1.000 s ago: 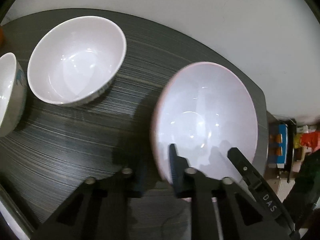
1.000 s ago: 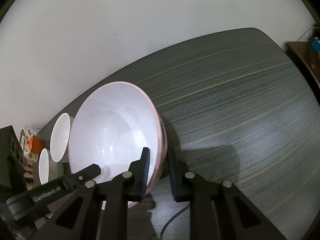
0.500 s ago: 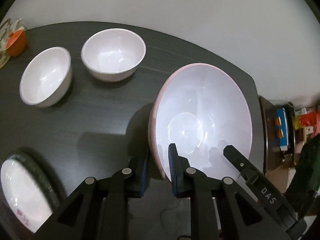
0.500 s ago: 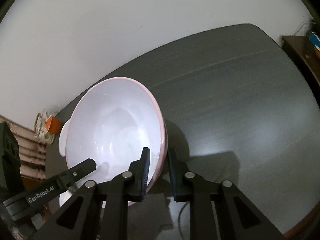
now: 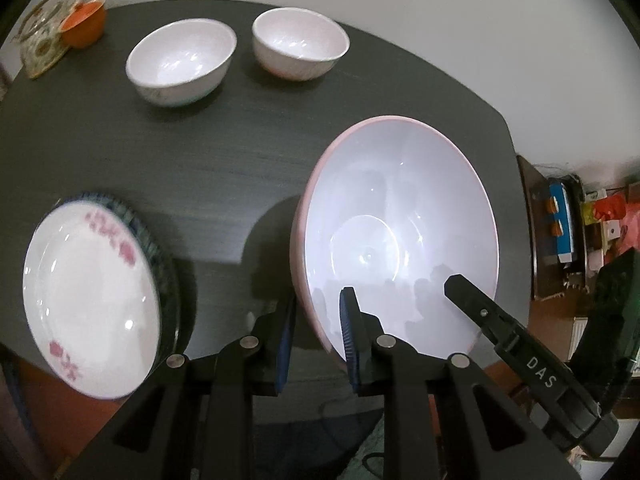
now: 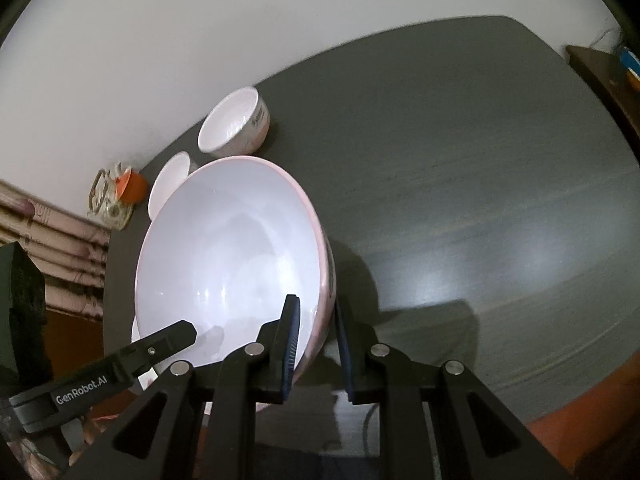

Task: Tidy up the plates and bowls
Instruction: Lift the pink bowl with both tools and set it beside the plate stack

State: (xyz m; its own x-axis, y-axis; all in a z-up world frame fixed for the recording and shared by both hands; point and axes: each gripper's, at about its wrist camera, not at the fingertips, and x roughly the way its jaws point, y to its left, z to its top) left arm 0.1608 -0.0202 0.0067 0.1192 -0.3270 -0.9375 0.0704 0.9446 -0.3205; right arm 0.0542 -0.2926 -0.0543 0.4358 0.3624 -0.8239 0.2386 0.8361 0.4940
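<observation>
A dark, wood-grained tabletop (image 5: 208, 168) with rounded corners stands against a plain white wall (image 6: 200, 40). At its far left corner sit an orange cup (image 5: 86, 20) and, touching it, a patterned holder (image 5: 42, 46).

Two small white bowls (image 5: 182, 66) (image 5: 300, 48) stand upright near the far edge, just beside each other but apart. At the near left edge lies a stack of plates (image 5: 90, 300): the top one is white with pink flowers, and a blue-patterned rim shows beneath it.

A large bowl (image 5: 400, 240), pink outside and white inside, is held tilted over the near part of the tabletop, its shadow falling below it. Both grippers grasp it by the rim, on opposite sides.

The left gripper (image 5: 318, 334) has one finger inside the bowl and the other outside, straddling the near-left rim. Its jaws are opening slightly, with the rim between them; a sliver of gap shows beside the inner pad, so whether they press is hard to tell.

The right gripper (image 6: 316, 344) is nearly closed on the bowl's right rim, one pad against the white inside, the other behind the pink wall. In its view the left gripper's finger reaches in from the lower left, marked "GenRobot.AI"; in the left view the right gripper's finger, marked "DAS", reaches into the bowl.

Off the right edge, a cluttered shelf (image 5: 560, 224) with colourful boxes stands by the wall.
</observation>
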